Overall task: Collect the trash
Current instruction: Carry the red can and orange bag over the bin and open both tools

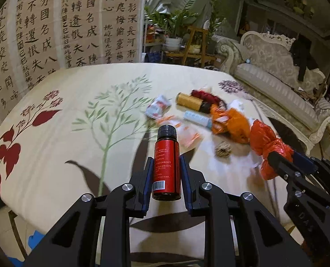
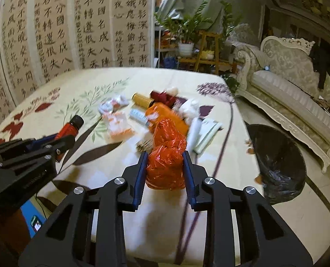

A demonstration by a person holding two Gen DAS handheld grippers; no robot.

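both jaws are loaded, the left gripper (image 1: 166,173) clamping a small red bottle with a black cap (image 1: 166,162) pointing forward, the right gripper (image 2: 166,166) pinching a crumpled red plastic bag (image 2: 167,155) (black-lined bin (image 2: 278,162) lies right of it).

A cream floral cloth (image 1: 65,133) covers the desk. Behind it stands a folding screen (image 1: 53,22) written over with black calligraphy. To its right, green potted plants (image 2: 187,29) sit on a wooden stand (image 2: 207,51). A pale carved sofa (image 1: 273,66) runs along the right side, with a dark garment (image 1: 301,55) draped over its back.
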